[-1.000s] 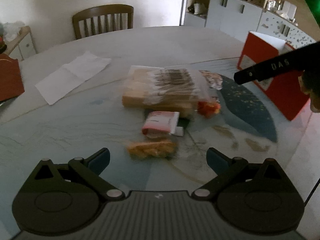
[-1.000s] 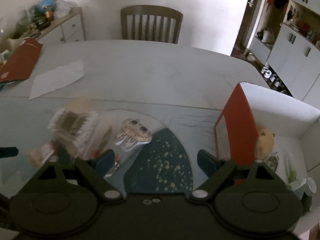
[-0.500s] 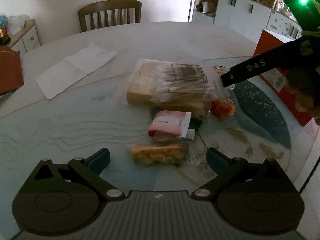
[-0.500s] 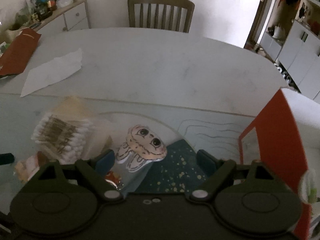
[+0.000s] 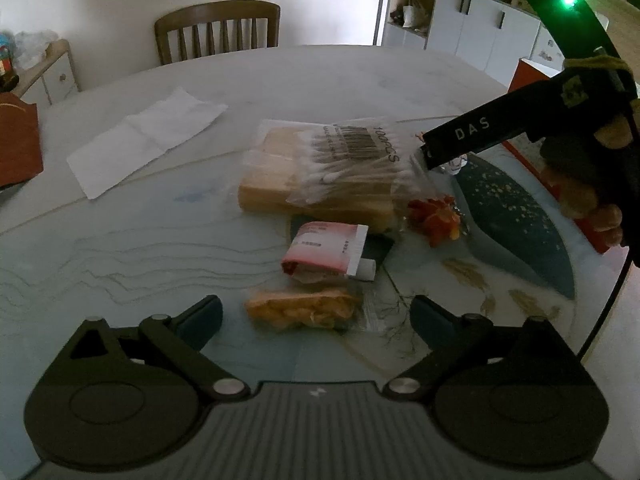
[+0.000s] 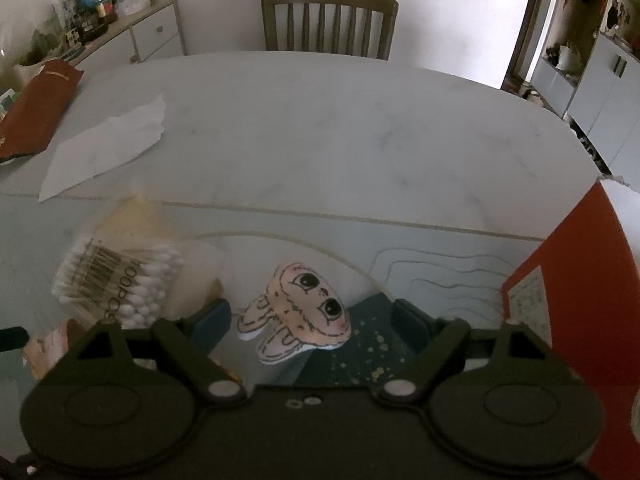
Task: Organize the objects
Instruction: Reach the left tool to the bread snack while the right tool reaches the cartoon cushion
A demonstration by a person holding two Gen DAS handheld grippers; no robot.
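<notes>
The loose objects lie bunched in the middle of the round table [image 5: 328,80], on its patterned mat, with the red box [image 6: 576,280] standing open just to their right as the likely place for them. Largest of the heap is the tan block [image 5: 280,184] with the bag of cotton swabs [image 5: 356,164] lying across it; nearer the camera come the pink tube [image 5: 324,252], the orange snack packet [image 5: 300,312] and a red crinkled wrapper [image 5: 434,216]. The small rabbit-face charm [image 6: 308,312] lies beside the swabs, at the edge of the mat's dark blue patch.

The step in hand looks like the reach for the rabbit charm. The right gripper [image 6: 312,324] hangs over it with jaws spread to either side; they have just been closing a little, but the pads do not yet press on it. The left gripper [image 5: 316,320] waits over the snack packet, its jaws likewise wide and just narrowed slightly, holding nothing.

Next, I judge, the right jaws must sink lower and pinch the charm squarely, as it is flat and small.

From the left camera the right gripper's body hides the charm. The box's contents are cut off, and the wrapper is too blurred to identify.
</notes>
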